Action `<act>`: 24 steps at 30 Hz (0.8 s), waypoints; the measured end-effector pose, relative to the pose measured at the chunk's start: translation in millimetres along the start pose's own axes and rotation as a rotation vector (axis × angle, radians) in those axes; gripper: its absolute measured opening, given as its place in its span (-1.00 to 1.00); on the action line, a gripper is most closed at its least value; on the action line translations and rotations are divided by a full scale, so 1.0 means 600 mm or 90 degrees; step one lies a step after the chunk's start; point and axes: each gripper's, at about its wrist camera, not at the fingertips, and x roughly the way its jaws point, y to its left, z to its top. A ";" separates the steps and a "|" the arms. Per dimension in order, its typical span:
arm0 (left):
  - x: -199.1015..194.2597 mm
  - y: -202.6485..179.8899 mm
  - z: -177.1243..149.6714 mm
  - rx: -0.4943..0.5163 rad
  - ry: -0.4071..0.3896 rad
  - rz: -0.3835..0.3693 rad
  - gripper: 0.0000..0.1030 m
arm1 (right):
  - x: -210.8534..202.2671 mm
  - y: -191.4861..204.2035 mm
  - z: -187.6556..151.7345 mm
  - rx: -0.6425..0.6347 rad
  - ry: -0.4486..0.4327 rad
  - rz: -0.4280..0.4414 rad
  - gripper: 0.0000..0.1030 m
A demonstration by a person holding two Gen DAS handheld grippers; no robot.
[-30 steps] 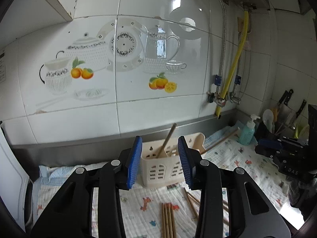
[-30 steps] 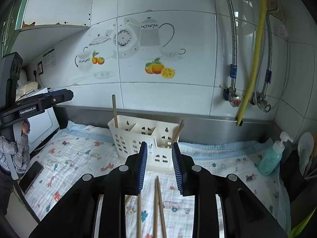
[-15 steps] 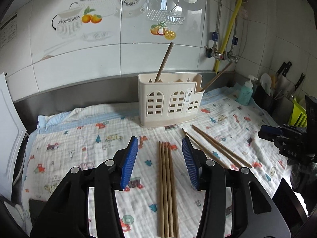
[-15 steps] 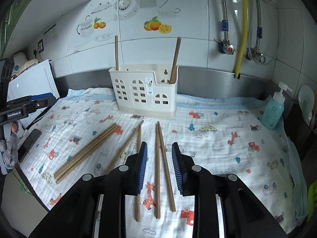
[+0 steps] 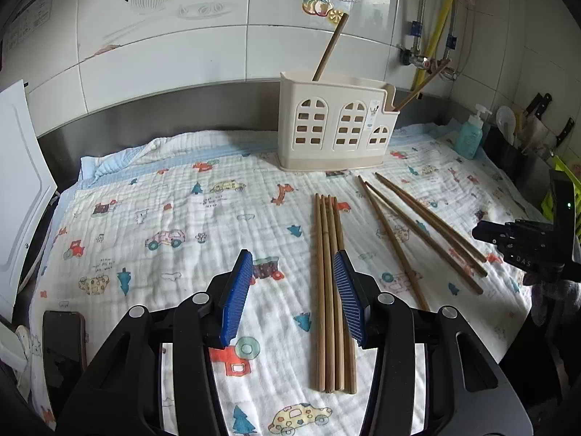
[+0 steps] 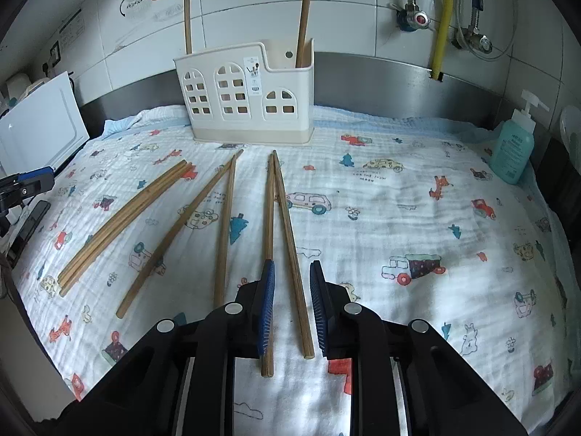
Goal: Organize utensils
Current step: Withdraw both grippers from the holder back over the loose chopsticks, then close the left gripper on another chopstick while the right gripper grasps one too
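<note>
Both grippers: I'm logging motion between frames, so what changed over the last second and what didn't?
Both pulled back from the utensil holder and tipped down toward the cloth. The left gripper hangs open beside the bundle of four chopsticks; the right gripper straddles a chopstick pair, open. Nothing grasped. Chopsticks and holder stayed put.

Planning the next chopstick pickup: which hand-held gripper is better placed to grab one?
Probably the right hand-held gripper: its open jaws straddle one chopstick of a pair. The left hand-held gripper is open over cloth, the four-chopstick bundle lying mostly by its right finger.
</note>
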 end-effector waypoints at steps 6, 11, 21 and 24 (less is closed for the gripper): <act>0.026 -0.005 -0.027 0.015 0.043 -0.008 -0.08 | 0.027 -0.004 -0.010 0.001 0.029 0.001 -0.72; 0.057 -0.014 -0.048 0.022 0.082 -0.015 -0.11 | 0.036 0.000 -0.018 -0.011 0.042 -0.012 -0.82; 0.097 -0.009 -0.062 0.004 0.125 -0.021 -0.35 | 0.035 -0.002 -0.020 -0.007 0.041 -0.010 -0.83; 0.100 -0.012 -0.059 0.004 0.127 -0.027 -0.34 | 0.036 -0.002 -0.019 -0.007 0.041 -0.011 -0.83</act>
